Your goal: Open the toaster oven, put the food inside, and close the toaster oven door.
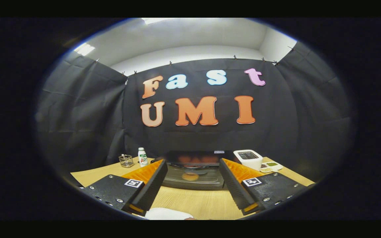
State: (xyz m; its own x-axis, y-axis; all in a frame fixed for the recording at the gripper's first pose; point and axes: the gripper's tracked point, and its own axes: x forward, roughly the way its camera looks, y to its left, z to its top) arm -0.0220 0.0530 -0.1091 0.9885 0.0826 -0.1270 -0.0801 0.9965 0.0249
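Note:
The toaster oven (193, 180) stands on the wooden table (193, 201), just ahead of my fingers and framed between them. Its top is glossy black, and its glass front with a handle faces me. The door looks upright against the body. A round brown piece of food (190, 177) shows through the glass inside. My gripper (193, 162) is open, its fingers spread about as wide as the oven, with nothing held between them. It hangs above the table, a little short of the oven.
Left of the oven stand a small white bottle (142, 156) and a little clear holder (126, 161). To its right are a white box with a dark lid (248, 158) and a small sectioned dish (271, 166). A white rim (167, 214) lies below my fingers.

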